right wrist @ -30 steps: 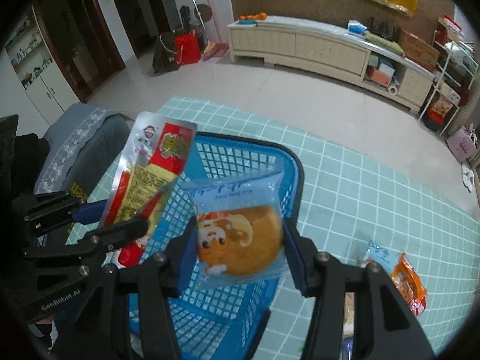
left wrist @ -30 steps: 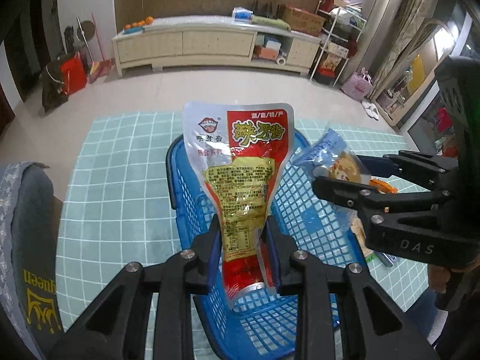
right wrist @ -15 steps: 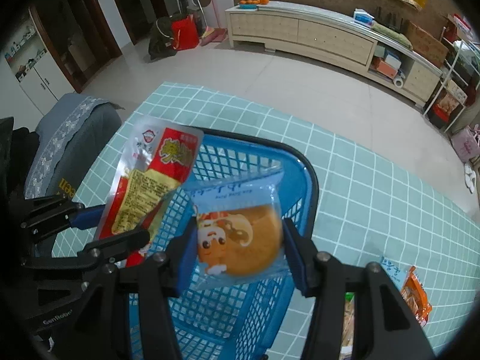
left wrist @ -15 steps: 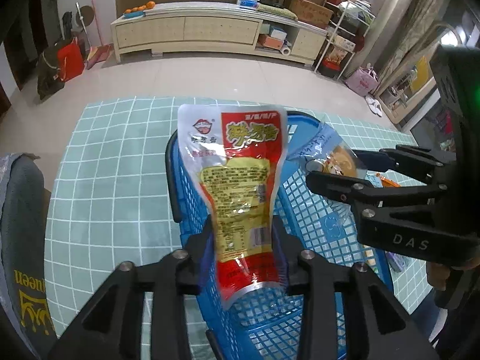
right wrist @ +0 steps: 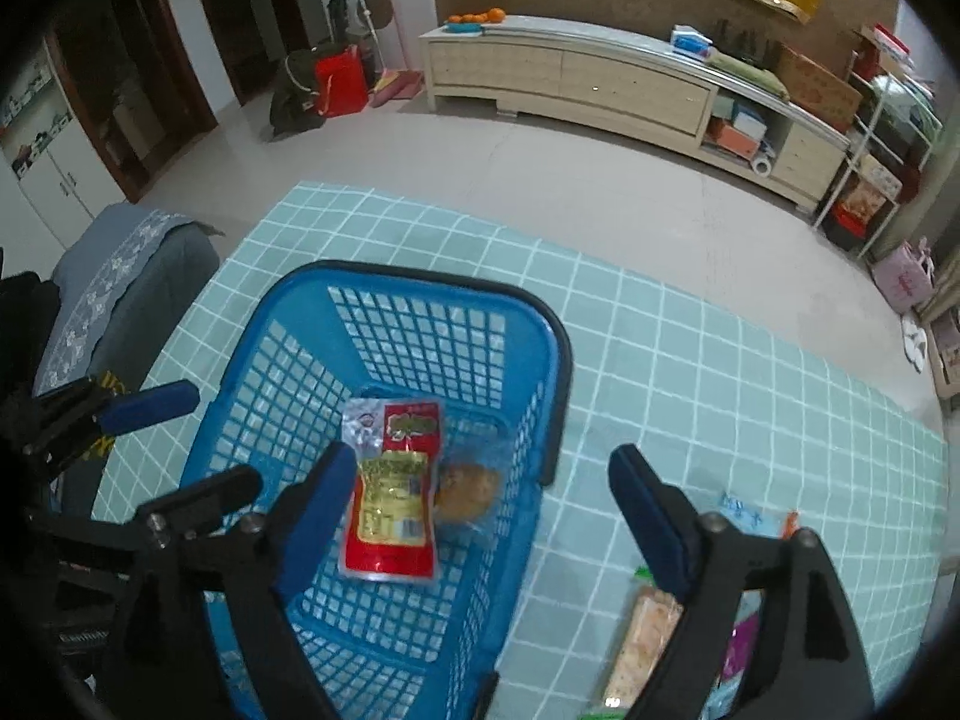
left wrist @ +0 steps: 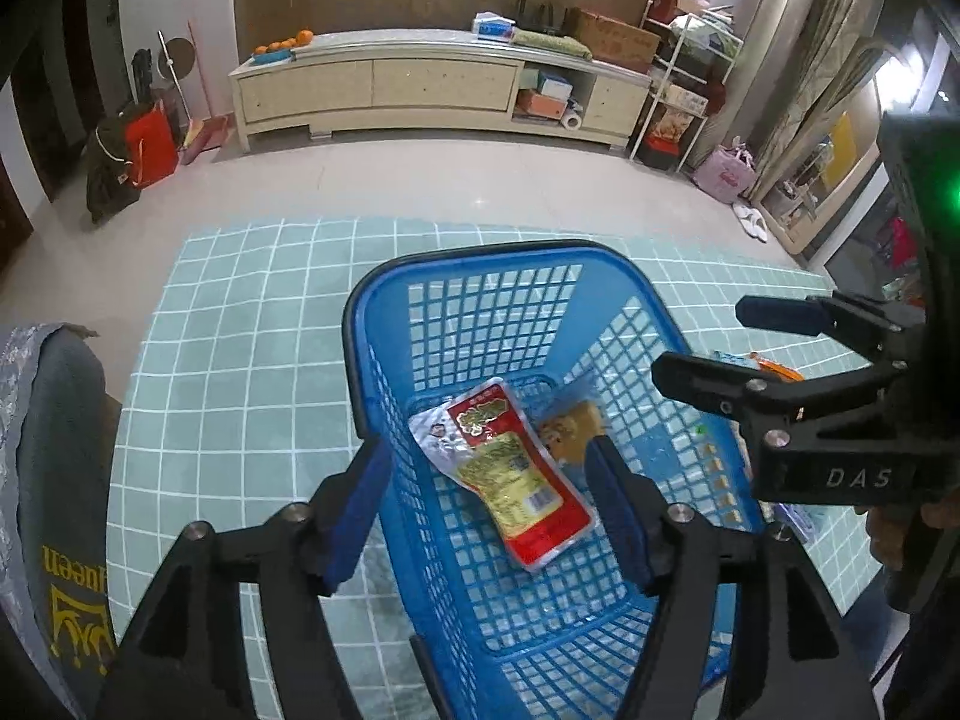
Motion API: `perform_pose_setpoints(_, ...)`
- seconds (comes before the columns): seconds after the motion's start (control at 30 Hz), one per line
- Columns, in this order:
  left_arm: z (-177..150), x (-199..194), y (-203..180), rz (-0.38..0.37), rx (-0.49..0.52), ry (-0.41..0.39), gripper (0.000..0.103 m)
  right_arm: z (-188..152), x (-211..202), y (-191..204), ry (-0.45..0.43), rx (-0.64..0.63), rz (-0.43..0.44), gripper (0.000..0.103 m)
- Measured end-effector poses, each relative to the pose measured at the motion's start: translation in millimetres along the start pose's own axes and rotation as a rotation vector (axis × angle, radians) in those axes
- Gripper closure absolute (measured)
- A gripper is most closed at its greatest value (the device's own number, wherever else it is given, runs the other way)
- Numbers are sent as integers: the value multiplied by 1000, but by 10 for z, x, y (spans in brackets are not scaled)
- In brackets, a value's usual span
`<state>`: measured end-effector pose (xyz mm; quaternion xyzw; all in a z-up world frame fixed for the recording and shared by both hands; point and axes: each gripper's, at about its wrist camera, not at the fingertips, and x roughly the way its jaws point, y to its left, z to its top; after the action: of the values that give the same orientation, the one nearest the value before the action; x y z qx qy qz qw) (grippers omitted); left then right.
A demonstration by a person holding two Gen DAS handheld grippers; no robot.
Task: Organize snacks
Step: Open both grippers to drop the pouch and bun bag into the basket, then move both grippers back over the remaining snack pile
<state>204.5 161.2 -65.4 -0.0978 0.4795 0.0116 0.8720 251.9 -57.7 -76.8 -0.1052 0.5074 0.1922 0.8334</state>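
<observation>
Right wrist view: both snacks are dropped in the blue basket [right wrist: 414,354]. Both grippers' jaws, just opened, are seen spread and empty. Remaining packets [right wrist: 645,636] lie beside the right gripper [right wrist: 474,516], nearer it than the left gripper [left wrist: 489,495].
</observation>
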Motion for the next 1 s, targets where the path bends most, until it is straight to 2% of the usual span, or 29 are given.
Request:
perform_pose_setpoints(0.1, -52, -113, -73, 13, 23, -24, 37, -102, -120, -61, -21, 28, 9, 14)
perform_pose_setpoints(0.43, -169, -441, -411, -19, 78, -82, 33, -487, -486, -226, -44, 100, -1, 14)
perform_pose_setpoints(0.7, -253, -635, -858, -38, 143, -98, 30, -789, -875, -422, -81, 152, -29, 14)
perform_pose_setpoints(1.0, -379, -721, -1361, -95, 200, -92, 29, -1128, -1199, -741, -97, 217, -70, 14)
